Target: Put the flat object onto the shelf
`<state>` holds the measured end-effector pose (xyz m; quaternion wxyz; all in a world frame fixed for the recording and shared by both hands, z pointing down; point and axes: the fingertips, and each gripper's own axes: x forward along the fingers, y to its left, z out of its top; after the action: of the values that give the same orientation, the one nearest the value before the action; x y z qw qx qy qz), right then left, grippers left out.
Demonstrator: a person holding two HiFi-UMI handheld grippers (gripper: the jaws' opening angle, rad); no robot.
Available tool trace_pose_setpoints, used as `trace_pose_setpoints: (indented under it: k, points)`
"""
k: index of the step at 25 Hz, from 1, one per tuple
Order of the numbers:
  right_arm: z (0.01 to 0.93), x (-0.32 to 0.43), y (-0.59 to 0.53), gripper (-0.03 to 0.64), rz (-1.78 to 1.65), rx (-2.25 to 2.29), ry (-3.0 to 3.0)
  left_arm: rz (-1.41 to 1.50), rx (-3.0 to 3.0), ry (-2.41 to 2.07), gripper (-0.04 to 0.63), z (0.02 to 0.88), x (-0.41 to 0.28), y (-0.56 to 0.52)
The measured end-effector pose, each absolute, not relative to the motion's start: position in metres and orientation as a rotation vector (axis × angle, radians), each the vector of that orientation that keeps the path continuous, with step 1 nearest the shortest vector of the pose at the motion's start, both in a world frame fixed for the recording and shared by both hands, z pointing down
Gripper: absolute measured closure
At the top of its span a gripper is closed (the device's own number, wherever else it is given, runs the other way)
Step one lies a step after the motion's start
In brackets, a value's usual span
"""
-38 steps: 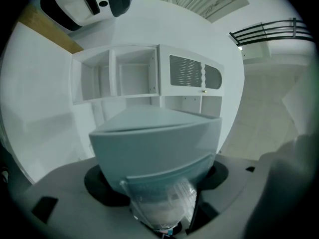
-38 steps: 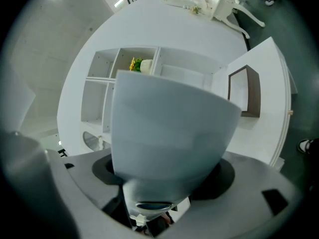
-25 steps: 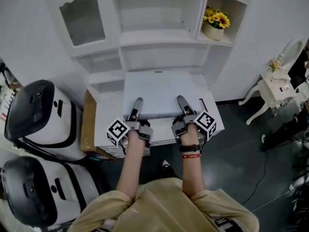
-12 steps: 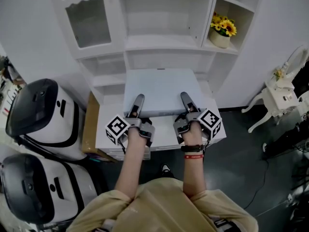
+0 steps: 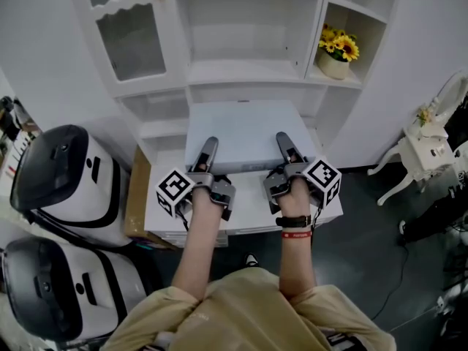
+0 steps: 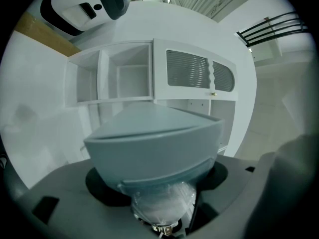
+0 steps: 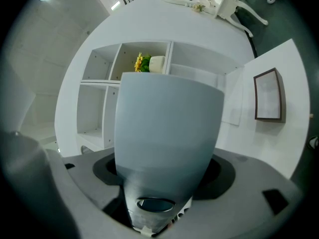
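Note:
The flat object [image 5: 245,130] is a pale grey-blue slab held level in front of the white shelf unit [image 5: 245,68]. My left gripper [image 5: 210,149] is shut on its near edge at the left, one finger lying on top. At the right of the same edge my right gripper [image 5: 284,145] is also shut on it. Seen from the left gripper view, the flat object [image 6: 154,143] fills the space between the jaws, the shelf compartments behind it. It [image 7: 167,128] does the same in the right gripper view.
A white low cabinet top [image 5: 245,207] lies under the slab. A pot of yellow flowers [image 5: 335,50] stands in a right shelf compartment. Two white-and-black machines [image 5: 58,174] stand at the left, with a brown board [image 5: 134,199] beside the cabinet. A small white table [image 5: 428,134] is at right.
Both grippers keep their hold on the flat object and have shifted it only slightly toward the shelf. My view has tilted a little.

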<state>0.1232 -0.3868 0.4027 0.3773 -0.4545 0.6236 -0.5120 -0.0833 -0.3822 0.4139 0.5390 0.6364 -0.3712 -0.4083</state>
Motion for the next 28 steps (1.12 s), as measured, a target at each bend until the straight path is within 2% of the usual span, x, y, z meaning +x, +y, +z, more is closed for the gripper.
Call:
trace_pose_setpoints:
  k: [28]
  points:
    - [0.318,0.140,-0.450,0.262,-1.269,-1.130,1.636,-1.047,1.544,-0.849,0.252,0.327,-0.066,-0.447]
